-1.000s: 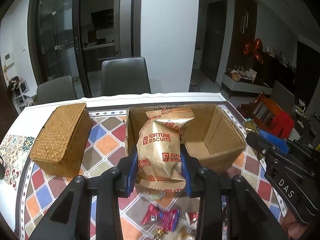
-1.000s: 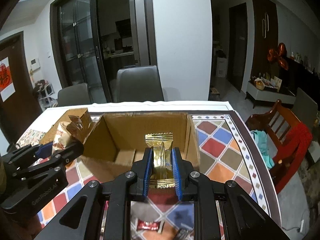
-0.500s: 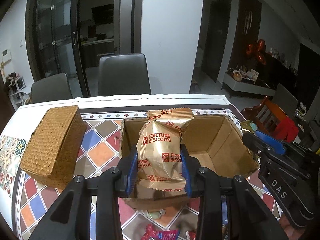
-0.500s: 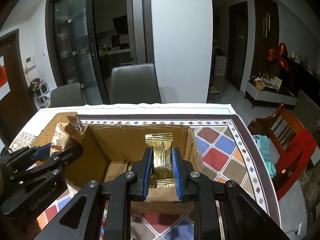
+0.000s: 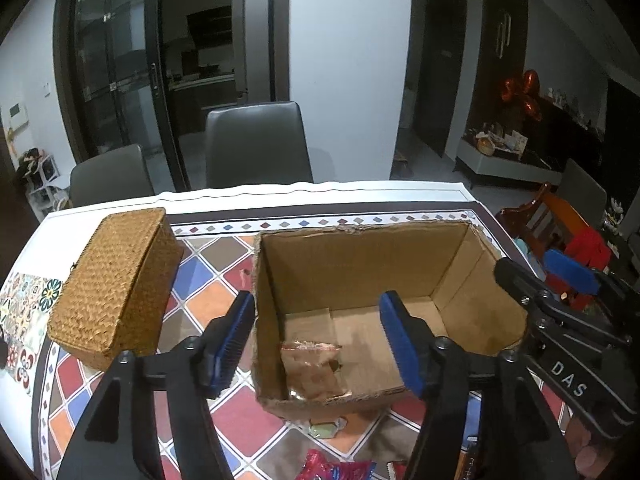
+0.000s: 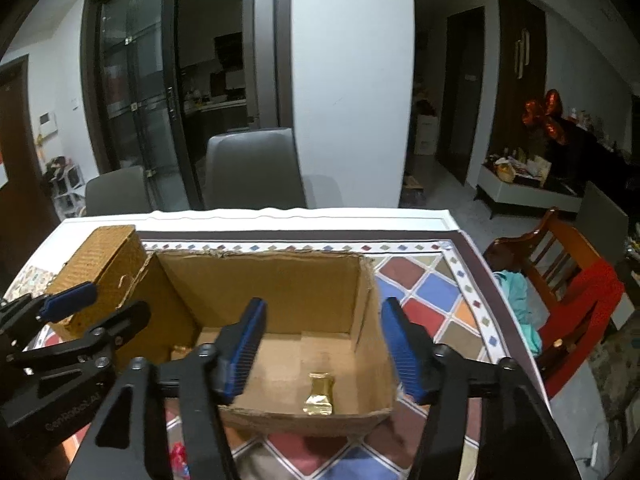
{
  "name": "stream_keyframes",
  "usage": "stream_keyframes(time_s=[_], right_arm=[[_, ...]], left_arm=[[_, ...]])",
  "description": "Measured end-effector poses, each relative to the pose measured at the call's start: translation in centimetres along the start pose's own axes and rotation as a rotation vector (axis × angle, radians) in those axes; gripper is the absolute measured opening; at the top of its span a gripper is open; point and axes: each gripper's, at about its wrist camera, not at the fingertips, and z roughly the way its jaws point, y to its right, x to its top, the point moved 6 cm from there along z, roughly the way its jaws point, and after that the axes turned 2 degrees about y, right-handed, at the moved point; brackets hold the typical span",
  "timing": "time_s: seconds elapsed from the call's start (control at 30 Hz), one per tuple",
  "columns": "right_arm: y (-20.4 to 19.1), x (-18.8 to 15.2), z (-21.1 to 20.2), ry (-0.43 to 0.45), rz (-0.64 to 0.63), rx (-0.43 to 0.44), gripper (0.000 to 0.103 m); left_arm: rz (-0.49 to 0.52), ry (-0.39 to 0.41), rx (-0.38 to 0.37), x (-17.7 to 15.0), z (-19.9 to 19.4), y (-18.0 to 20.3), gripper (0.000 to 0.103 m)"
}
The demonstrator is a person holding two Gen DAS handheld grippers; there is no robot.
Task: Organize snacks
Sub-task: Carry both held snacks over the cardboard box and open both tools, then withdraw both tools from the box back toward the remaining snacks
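An open cardboard box (image 5: 360,248) (image 6: 280,276) stands on the patterned table. Above its near left corner my left gripper (image 5: 318,340) has its jaws opening, with nothing between its pads. The tan biscuit packet (image 5: 314,368) lies blurred on the box floor near the front wall. My right gripper (image 6: 322,346) hovers over the box's near right side, jaws opening and empty. The small gold snack (image 6: 319,394) lies on the box floor below it. Each gripper shows at the edge of the other's view.
A woven wicker box (image 5: 116,284) (image 6: 100,268) sits left of the cardboard box. Loose wrapped candies (image 5: 332,468) lie on the table in front of the box. Grey chairs (image 5: 256,144) stand behind the table, a wooden chair with red cloth (image 6: 576,284) at the right.
Both grippers moved forward over the box, then opened. The biscuit packet dropped from the left gripper and the gold snack from the right; both now lie inside the box.
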Motion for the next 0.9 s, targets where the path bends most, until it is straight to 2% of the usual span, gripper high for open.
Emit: stream_keyframes(time_s=[0.5,0.9], right_arm=[[0.3,0.3,-4.2,0.040,0.006,-0.008,0.065],[1.0,-1.1,-8.2,0.055,0.006,-0.029,0.065]], left_arm=[[-0.012,0.039,0.016,-0.3,-4.5,-0.5,0.071],[-0.007,0.059,0.007,-2.3,-8.3,-0.2,0.071]])
